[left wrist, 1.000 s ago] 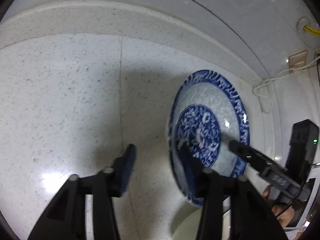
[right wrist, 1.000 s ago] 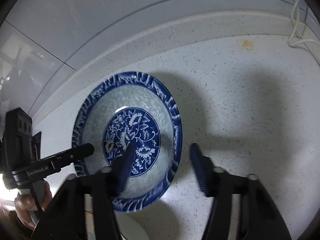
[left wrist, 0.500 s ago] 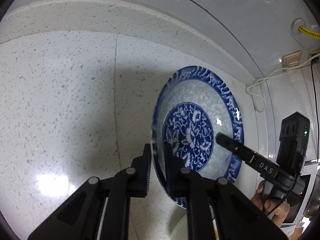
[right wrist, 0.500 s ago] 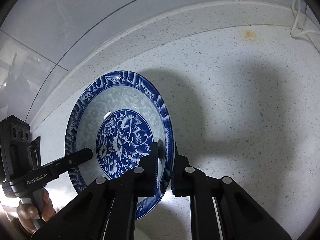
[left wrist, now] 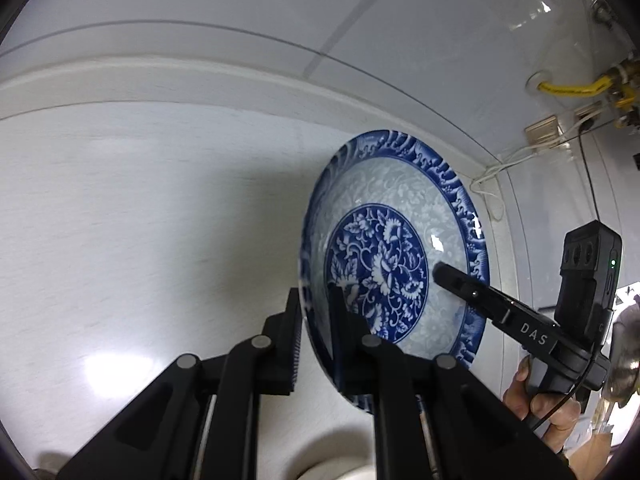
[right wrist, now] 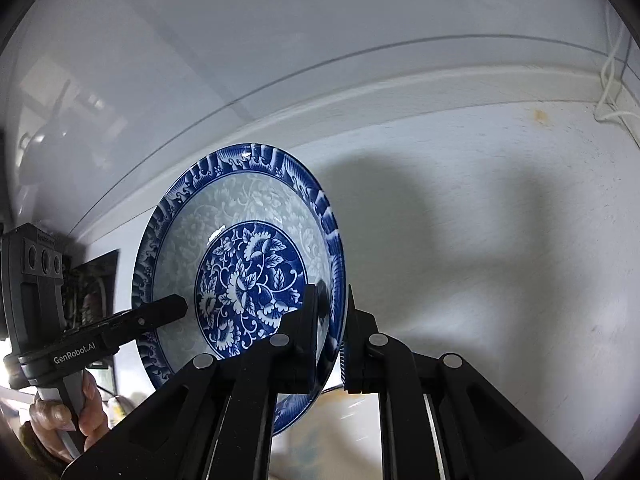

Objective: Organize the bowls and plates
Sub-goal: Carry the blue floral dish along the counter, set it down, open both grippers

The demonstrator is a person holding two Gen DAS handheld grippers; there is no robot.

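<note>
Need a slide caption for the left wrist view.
Left gripper and right gripper clamp opposite rims of a blue-and-white plate above the counter.

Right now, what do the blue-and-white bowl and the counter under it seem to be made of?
The bowl looks like glazed ceramic, probably porcelain: sharp glints on a glossy surface and a painted blue floral pattern under the shine. The counter looks like polished speckled stone or a composite: pale with fine dark flecks and a soft glare. Neither can be confirmed by sight.
</note>
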